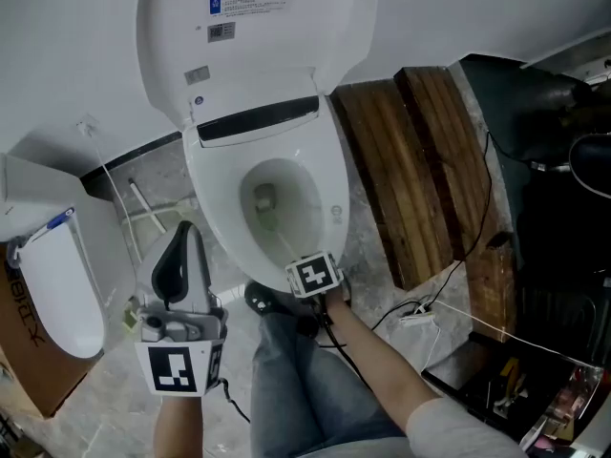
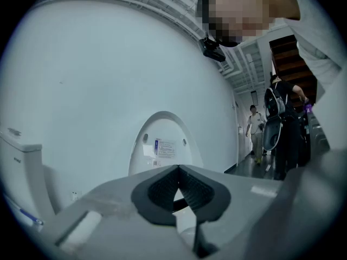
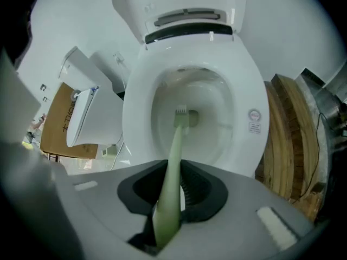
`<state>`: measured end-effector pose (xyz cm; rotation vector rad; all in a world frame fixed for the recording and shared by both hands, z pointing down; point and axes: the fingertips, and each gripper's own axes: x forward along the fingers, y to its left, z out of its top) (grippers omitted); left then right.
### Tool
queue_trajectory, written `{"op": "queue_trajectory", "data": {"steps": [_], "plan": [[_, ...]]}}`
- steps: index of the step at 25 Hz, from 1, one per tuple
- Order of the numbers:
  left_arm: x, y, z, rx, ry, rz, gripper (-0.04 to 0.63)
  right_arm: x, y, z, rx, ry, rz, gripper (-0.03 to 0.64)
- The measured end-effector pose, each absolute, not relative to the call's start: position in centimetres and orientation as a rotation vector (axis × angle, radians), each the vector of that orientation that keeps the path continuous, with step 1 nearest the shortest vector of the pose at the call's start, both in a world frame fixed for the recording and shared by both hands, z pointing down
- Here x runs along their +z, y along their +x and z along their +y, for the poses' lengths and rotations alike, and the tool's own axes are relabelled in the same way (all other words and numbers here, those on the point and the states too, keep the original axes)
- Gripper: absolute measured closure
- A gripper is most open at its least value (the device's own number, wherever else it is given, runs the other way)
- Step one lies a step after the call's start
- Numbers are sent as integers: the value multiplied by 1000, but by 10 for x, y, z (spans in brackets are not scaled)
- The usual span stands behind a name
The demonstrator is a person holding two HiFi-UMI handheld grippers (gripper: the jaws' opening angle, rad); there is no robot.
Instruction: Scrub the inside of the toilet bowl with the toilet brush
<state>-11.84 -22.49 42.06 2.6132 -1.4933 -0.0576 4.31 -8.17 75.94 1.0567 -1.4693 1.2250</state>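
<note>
Floor (image 1: 168, 176) is grey mottled stone against a white wall (image 1: 67, 55), seen from my head view. White toilet (image 1: 329, 184) sits at the centre with its lid (image 1: 172, 46) raised against the wall. Dark wooden planks (image 1: 401, 170) lie on the floor just right of the toilet, with a black cable (image 1: 474, 219) trailing over them. At left I see a cardboard box (image 1: 24, 356) with a loose white toilet seat (image 1: 57, 294) leaning on it. My left gripper view looks up along the wall and down a corridor where two people (image 2: 255, 129) are standing. Right gripper (image 3: 172, 169) is over the front rim of the toilet, pointing down into the bowl (image 3: 219, 118). Its jaws are clamped on the pale green handle of the toilet brush (image 3: 174, 145). The handle runs from between the pads straight down into the bowl. The brush head (image 3: 181, 115) is at the bottom of the bowl, right by the drain opening. I can't tell if the bristles are pressing on the porcelain. Left gripper (image 2: 178, 169) is off to the left of the toilet, outside the bowl, well apart from the brush. Its pad tips meet, jaws closed on nothing.
</note>
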Motion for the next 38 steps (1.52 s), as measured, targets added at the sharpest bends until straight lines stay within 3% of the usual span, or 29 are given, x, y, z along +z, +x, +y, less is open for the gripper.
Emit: {"op": "queue_trajectory", "data": {"steps": [19,38], "plan": [[320,-90,-119,-8,2701,-1504,592,600,78,-24,989,1289,-1723,545],[205,-116,-96,-44,2788,-1444,592,410,47,-14,774,1600,-1995,543]]}}
